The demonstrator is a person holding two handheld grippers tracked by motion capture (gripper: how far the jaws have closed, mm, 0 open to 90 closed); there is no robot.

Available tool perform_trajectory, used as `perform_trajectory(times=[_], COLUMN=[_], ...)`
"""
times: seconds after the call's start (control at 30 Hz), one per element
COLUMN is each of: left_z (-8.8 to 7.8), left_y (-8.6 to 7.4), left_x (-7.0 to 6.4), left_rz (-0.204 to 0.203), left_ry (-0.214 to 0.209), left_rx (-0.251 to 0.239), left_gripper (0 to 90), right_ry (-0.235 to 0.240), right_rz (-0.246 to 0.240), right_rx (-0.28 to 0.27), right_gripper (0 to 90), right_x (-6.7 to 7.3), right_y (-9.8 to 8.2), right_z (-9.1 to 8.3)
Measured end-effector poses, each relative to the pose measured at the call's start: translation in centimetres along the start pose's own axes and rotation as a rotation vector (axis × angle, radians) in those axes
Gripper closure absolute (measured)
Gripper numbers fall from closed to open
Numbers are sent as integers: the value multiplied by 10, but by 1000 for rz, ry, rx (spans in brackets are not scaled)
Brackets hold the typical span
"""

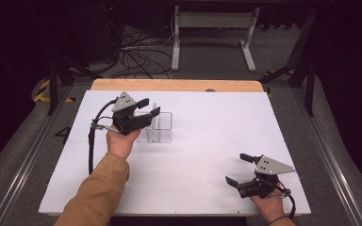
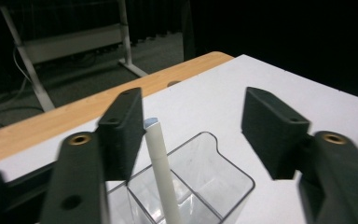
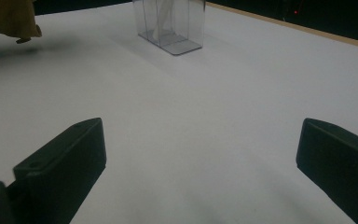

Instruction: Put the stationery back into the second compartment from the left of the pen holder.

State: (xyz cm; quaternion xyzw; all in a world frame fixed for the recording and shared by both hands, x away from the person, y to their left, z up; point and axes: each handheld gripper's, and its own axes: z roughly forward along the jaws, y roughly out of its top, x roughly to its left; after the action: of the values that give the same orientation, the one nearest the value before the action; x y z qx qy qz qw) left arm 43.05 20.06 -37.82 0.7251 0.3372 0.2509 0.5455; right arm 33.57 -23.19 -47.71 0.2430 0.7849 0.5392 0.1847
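Note:
A clear plastic holder (image 1: 162, 128) with compartments stands on the white table (image 1: 207, 146), left of centre. A white pen (image 2: 161, 168) stands upright in one compartment, its tip above the rim. My left gripper (image 1: 150, 107) hovers over the holder (image 2: 235, 170), open. The pen's top lies between its jaws, close beside the left pad (image 2: 121, 135) and far from the other. My right gripper (image 1: 235, 168) rests low near the front right corner, open, with nothing between its jaws (image 3: 200, 158). It looks across bare table toward the holder (image 3: 182, 28).
A wooden strip (image 1: 174, 85) borders the table's far edge. Beyond it are a white desk frame (image 1: 214, 28) and loose cables (image 1: 136, 56) on the floor. A sleeve (image 1: 99, 188) reaches in from the bottom left.

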Motion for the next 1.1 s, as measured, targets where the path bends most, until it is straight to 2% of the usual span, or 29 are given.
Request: perform_trajectory(times=[0.13, 0.27, 0.37, 0.73, 0.83, 1.1], left_z=[-14, -22, -31, -49, -57, -79], left_y=[3, 4, 5, 5, 4, -6], left_x=[-8, -13, -18, -26, -28, -33], left_rz=[40, 44, 38, 57, 53, 91], left_ry=[-5, -26, -56, -88, -108, -156], left_rx=[-9, -14, -20, -43, -52, -51], left_gripper=[290, 212, 179, 134, 125, 95], right_ry=[-1, -1, -3, 0, -1, 6], right_rz=[-5, -2, -8, -4, -5, -9], right_rx=[2, 1, 4, 3, 5, -1], right_gripper=[20, 20, 20, 20, 20, 19], right_x=[0, 0, 0, 1, 1, 1], right_y=[0, 0, 0, 0, 0, 0], right_z=[0, 1, 1, 0, 0, 1])
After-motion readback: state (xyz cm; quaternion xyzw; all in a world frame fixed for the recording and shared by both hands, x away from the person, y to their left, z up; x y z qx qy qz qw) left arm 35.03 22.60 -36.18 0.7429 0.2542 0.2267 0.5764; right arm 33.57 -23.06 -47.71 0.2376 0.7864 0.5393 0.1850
